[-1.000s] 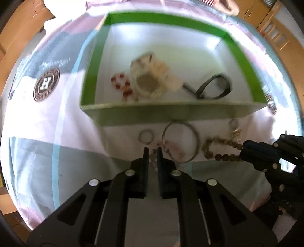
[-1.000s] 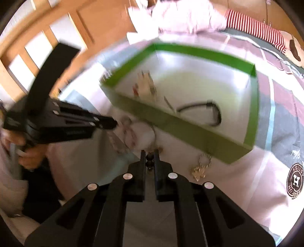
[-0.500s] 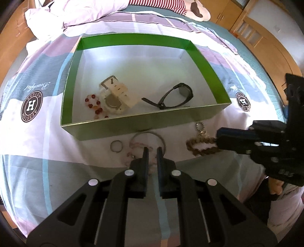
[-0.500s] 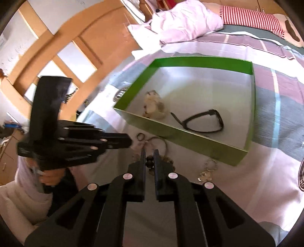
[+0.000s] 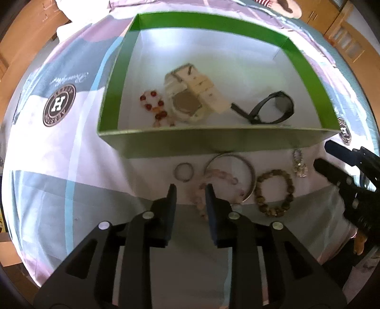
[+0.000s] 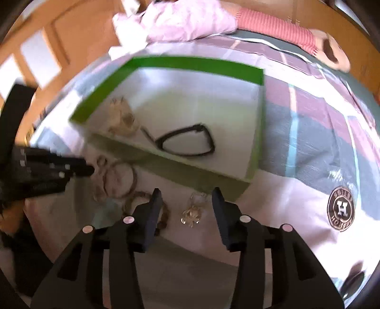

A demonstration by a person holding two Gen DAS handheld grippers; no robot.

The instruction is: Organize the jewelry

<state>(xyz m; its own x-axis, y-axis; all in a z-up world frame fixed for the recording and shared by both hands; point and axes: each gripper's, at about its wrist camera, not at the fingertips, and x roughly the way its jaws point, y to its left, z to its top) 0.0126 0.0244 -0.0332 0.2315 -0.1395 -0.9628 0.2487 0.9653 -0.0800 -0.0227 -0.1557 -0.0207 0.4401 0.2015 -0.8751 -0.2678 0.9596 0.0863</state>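
Observation:
A green box (image 5: 114, 78) on the bed holds a cream watch (image 5: 190, 104), a red bead bracelet (image 5: 152, 104) and black sunglasses (image 5: 273, 109). In front of it lie a small ring (image 5: 184, 171), a silver bangle (image 5: 230, 176), a pink bead bracelet (image 5: 201, 190), a brown bead bracelet (image 5: 275, 192) and a gold charm (image 5: 299, 164). My left gripper (image 5: 188, 190) is open just above the pink bracelet. My right gripper (image 6: 186, 197) is open over the gold charm (image 6: 191, 215), with the brown bracelet (image 6: 163, 214) by its left finger.
The box (image 6: 254, 152) sits on a patchwork bedspread with round H logos (image 5: 59, 104) (image 6: 342, 208). A pink pillow (image 6: 190, 21) and a striped cushion lie at the far end. Wooden furniture lines both sides. Each gripper shows in the other's view.
Both grippers have opened from shut. The right gripper has let the brown bead bracelet down onto the bed. Both have moved closer to the jewelry in front of the box.

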